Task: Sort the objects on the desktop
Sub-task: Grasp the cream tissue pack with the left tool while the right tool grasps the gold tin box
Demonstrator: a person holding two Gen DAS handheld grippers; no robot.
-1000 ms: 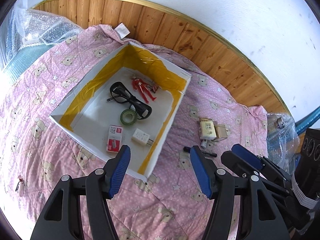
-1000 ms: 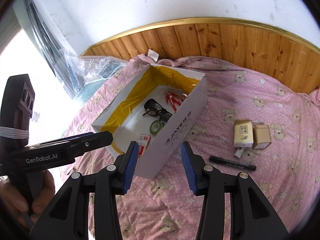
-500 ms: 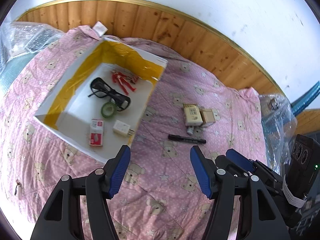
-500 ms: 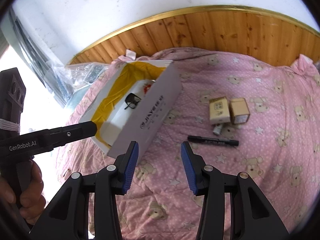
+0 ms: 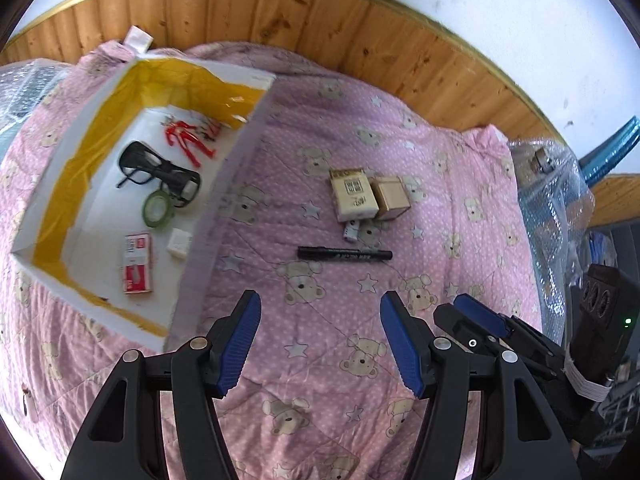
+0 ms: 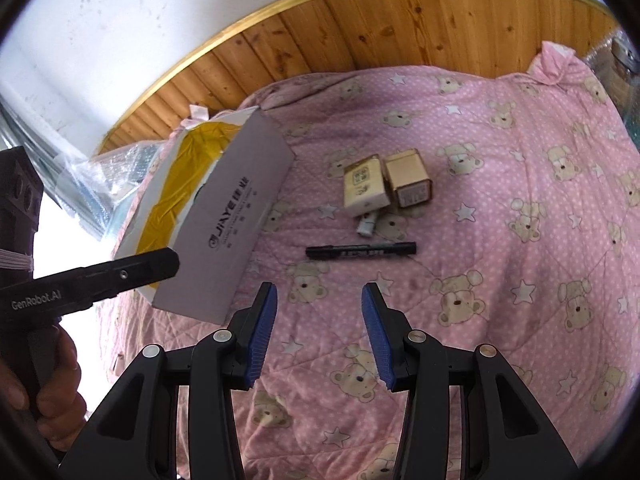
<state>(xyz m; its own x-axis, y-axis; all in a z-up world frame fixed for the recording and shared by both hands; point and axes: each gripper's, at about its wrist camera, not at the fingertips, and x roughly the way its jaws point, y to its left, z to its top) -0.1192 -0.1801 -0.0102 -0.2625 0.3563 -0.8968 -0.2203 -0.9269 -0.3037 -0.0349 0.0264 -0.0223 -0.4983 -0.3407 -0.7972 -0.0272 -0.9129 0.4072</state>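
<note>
Your left gripper (image 5: 320, 340) and right gripper (image 6: 318, 334) both gape wide, holding nothing; the slim, round black marker (image 6: 361, 250) lies ahead on the soft quilt (image 6: 500, 240), right of the stiff white box (image 6: 232, 224); pinch off-centre and it could roll or sink into padding.

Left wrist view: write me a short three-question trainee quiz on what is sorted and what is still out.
1. True or false: the black marker lies inside the white box.
2. Which lies in the box? A) black glasses B) the two small cartons C) a mug
3. Fill in: both the left gripper and the right gripper have their jaws ____.

Key: 1 false, it lies on the pink quilt; 2 A; 3 open.
</note>
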